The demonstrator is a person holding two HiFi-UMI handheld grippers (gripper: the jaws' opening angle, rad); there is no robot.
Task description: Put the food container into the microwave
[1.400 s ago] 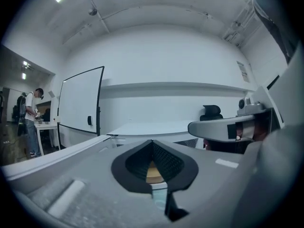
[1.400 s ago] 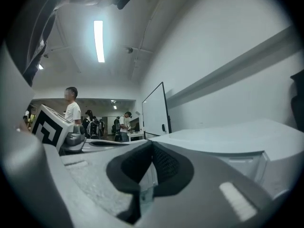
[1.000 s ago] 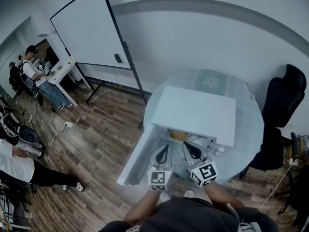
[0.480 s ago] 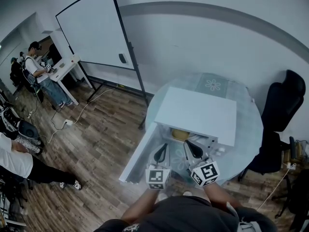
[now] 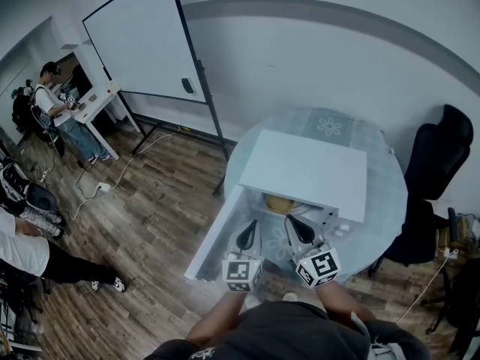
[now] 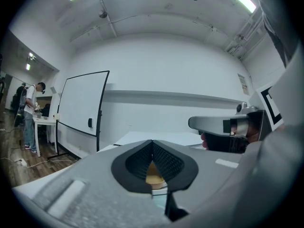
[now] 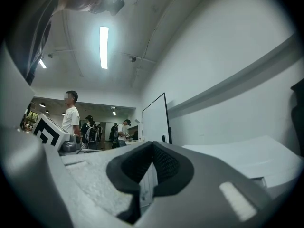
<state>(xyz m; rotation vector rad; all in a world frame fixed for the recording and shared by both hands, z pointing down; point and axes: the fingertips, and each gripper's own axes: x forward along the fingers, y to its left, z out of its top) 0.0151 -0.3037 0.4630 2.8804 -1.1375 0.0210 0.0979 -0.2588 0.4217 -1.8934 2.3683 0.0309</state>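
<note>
The white microwave (image 5: 307,172) stands on a round table with its door (image 5: 214,235) swung open to the left. A yellow food container (image 5: 280,203) sits inside the cavity. My left gripper (image 5: 247,232) and right gripper (image 5: 295,228) hover side by side just in front of the opening, both shut with nothing in them. In the left gripper view the shut jaws meet at the gripper tip (image 6: 153,144), and the container (image 6: 154,174) shows through the gap below them. In the right gripper view the right gripper (image 7: 152,146) is shut, with the microwave top (image 7: 247,156) to its right.
The round table (image 5: 386,201) carries the microwave. A black office chair (image 5: 442,156) stands at the right. A whiteboard on a stand (image 5: 142,43) is at the back left. People stand at a small desk (image 5: 56,103) and at the left edge (image 5: 22,253).
Both grippers stay shut in front of the open microwave and have barely moved. The head view has shifted a little, and more of the yellow container shows in the cavity.
</note>
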